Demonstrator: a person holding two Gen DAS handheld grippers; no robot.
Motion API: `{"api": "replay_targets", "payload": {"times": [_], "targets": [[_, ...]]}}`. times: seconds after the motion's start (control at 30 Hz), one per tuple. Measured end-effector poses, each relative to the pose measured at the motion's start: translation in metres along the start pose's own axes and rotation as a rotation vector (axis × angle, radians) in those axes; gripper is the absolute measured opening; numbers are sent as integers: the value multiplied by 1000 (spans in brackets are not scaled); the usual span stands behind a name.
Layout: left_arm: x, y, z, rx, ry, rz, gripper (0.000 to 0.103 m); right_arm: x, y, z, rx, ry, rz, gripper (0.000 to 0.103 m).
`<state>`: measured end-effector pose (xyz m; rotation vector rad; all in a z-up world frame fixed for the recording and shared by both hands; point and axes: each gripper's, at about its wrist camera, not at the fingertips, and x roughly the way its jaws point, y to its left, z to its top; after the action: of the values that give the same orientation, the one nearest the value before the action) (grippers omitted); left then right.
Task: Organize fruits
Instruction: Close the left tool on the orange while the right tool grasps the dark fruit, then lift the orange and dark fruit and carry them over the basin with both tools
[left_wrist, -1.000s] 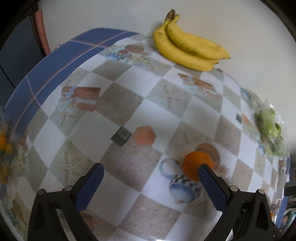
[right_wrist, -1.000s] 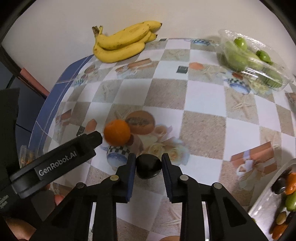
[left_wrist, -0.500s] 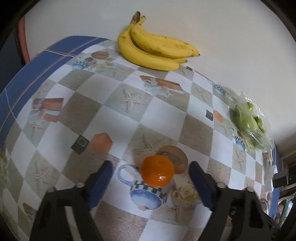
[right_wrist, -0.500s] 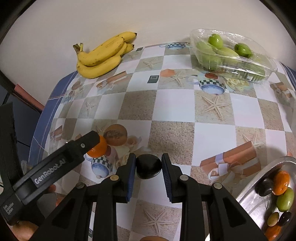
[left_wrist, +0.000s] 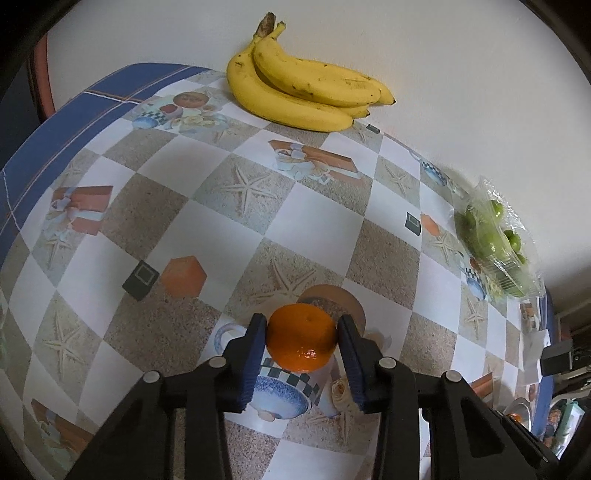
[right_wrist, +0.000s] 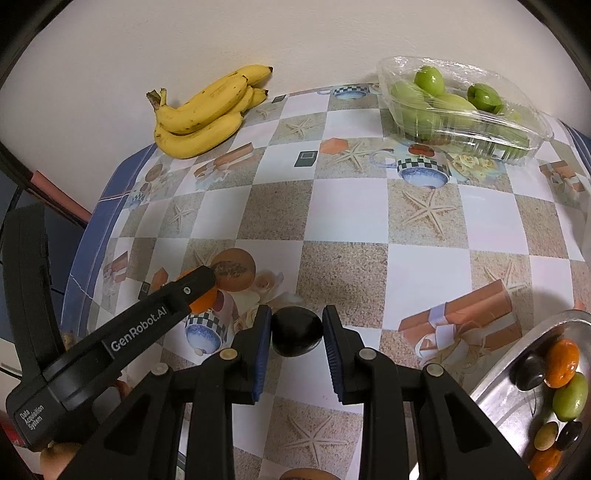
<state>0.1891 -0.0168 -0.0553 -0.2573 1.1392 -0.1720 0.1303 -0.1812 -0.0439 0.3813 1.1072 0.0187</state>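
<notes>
— Left gripper (left_wrist: 301, 338): jaws closing, blue pads against both sides of the orange (left_wrist: 301, 338). Fruit sits low over the tablecloth (left_wrist: 184, 221), above a printed blue checked cup.

— Right gripper (right_wrist: 297, 332)?

— Clamped tight on a dark plum (right_wrist: 296, 331), pads pressed on both flanks. Held above the cloth's sand-coloured square.

— Any writing?

— White lettering on the left gripper's finger (right_wrist: 140, 330) in the right wrist view: "GenRobot.AI". Lower on its body, smaller: "Data Acquisition System". Nothing readable on the fruit or packaging.

— Other fruit?

— Bunch of bananas (left_wrist: 306, 92) at the table's far edge, against the wall. Clear plastic tray (right_wrist: 461, 107) of green fruit further right along the same wall, well apart from the bananas.

— Where are sorted pieces?

— Metal dish (right_wrist: 517, 350) at the right wrist view's lower right. Holds orange, green and dark small fruits, lying close together.
</notes>
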Motion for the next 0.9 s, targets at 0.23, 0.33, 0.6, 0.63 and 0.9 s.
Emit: {"api": "replay_targets", "payload": {"times": [0.23,0.33,0.6,0.63,0.9], "targets": [[-6,-5,1,20,-7,-5,41,-2,0,0,5,-2,0,29],[-15,-8,2,28,-10,3,41,-6,-1,0,13,-4,-1,29],[-40,-23,-6,63,4,-14,41,-26,0,-9,13,-10,-13,29],[-44,-26,-8,72,0,-11,41,-30,0,-10,12,-13,-15,29],[-73,-40,-26,131,-31,-12,41,-53,1,-29,12,-22,-33,29]]}}
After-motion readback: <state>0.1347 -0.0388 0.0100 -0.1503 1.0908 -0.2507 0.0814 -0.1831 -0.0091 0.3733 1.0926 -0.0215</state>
